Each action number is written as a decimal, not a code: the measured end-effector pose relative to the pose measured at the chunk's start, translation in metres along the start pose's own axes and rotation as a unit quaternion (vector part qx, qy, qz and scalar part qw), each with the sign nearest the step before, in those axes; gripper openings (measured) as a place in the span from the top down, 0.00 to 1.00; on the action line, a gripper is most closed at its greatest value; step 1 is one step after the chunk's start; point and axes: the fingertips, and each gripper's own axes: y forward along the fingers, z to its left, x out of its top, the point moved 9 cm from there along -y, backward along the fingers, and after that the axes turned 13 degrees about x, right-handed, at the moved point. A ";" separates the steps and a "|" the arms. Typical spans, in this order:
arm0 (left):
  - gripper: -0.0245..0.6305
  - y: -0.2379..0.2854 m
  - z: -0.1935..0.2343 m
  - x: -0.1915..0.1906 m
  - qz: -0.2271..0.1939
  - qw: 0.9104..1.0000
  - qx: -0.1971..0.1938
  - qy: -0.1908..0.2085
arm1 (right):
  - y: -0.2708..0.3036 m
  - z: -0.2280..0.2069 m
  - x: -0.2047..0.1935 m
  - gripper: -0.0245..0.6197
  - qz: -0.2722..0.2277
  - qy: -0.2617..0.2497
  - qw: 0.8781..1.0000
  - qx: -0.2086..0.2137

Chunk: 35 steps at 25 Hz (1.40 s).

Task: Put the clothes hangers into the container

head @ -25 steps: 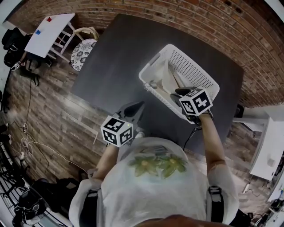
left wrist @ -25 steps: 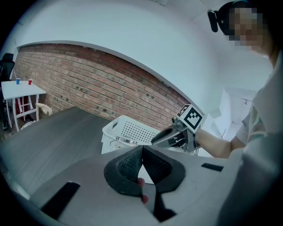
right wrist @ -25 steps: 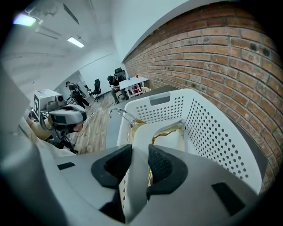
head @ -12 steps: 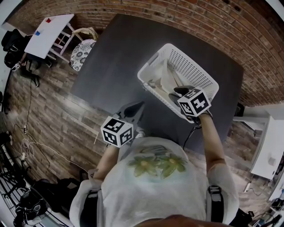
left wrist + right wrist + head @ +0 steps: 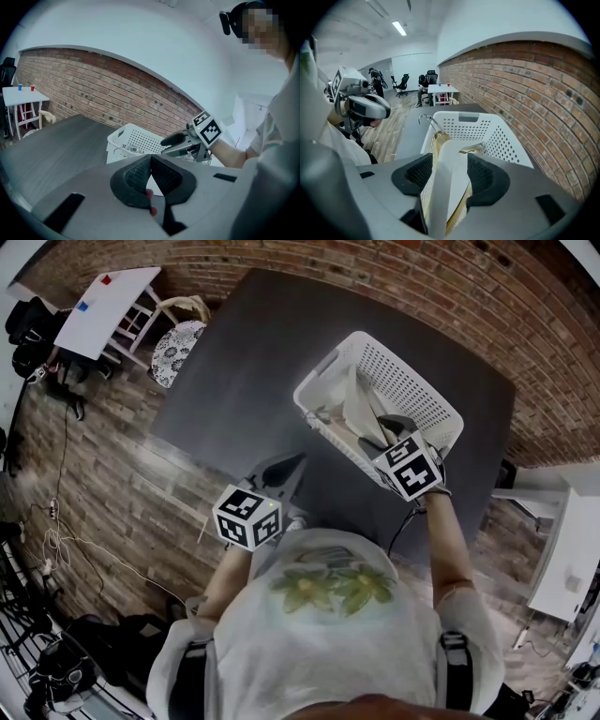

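**Jaws Wide Apart**

The right tool (image 5: 449, 169) had just been opening and stood wide, the clothes hangers (image 5: 361, 414) ungripped between its jaws (a metal hook poking up), leaning inside the white container (image 5: 424, 382) on the dark surface (image 5: 248, 371). The left tool (image 5: 150, 160) was closed, empty.

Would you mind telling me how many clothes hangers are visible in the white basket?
2: a white hanger leaning in the basket nearest the right gripper view's camera, and a wooden one directly behind it. More may lie hidden underneath.
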 end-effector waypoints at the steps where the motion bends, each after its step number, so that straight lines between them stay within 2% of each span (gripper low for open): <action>1: 0.92 -0.001 0.000 0.000 0.000 1.000 -0.001 0.000 | -0.007 0.003 0.004 0.62 -0.013 -0.001 1.000 -0.008; 4: 0.92 -0.004 -0.001 -0.001 0.000 1.000 -0.004 0.003 | -0.031 0.011 0.011 0.62 -0.066 0.013 0.997 -0.039; 7: 0.92 -0.006 -0.004 -0.002 -0.002 1.000 -0.011 0.005 | -0.057 0.021 0.017 0.63 -0.137 0.040 0.988 -0.065; 8: 0.92 -0.007 -0.005 -0.002 -0.003 1.000 -0.013 0.007 | -0.065 0.024 0.019 0.66 -0.166 0.054 0.982 -0.067; 10: 0.92 -0.008 -0.007 -0.002 -0.003 1.000 -0.019 0.010 | -0.077 0.033 0.020 0.83 -0.222 0.087 0.969 -0.058; 11: 0.92 -0.008 -0.009 -0.002 -0.002 1.000 -0.022 0.012 | -0.082 0.037 0.020 0.87 -0.247 0.101 0.962 -0.051; 13: 0.92 -0.008 -0.013 -0.003 0.000 0.999 -0.029 0.016 | -0.089 0.047 0.018 0.89 -0.294 0.113 0.948 -0.042; 16: 0.92 -0.010 -0.019 -0.005 0.002 0.999 -0.041 0.020 | -0.094 0.065 0.012 0.91 -0.348 0.092 0.932 -0.053; 20: 0.92 -0.012 -0.027 -0.008 0.003 0.998 -0.056 0.026 | -0.091 0.094 0.001 0.91 -0.364 0.059 0.927 -0.073; 26: 0.92 -0.013 -0.041 -0.020 0.015 0.997 -0.076 0.026 | -0.068 0.132 -0.027 0.91 -0.362 0.117 0.923 -0.062; 28: 0.92 -0.013 -0.043 -0.023 0.018 0.996 -0.081 0.023 | -0.063 0.138 -0.031 0.91 -0.353 0.129 0.925 -0.056; 32: 0.92 -0.014 -0.045 -0.031 0.024 0.996 -0.088 0.018 | -0.058 0.143 -0.033 0.91 -0.334 0.117 0.934 -0.047; 35: 0.92 -0.013 -0.049 -0.037 0.033 0.995 -0.094 0.018 | -0.055 0.147 -0.034 0.91 -0.326 0.120 0.937 -0.049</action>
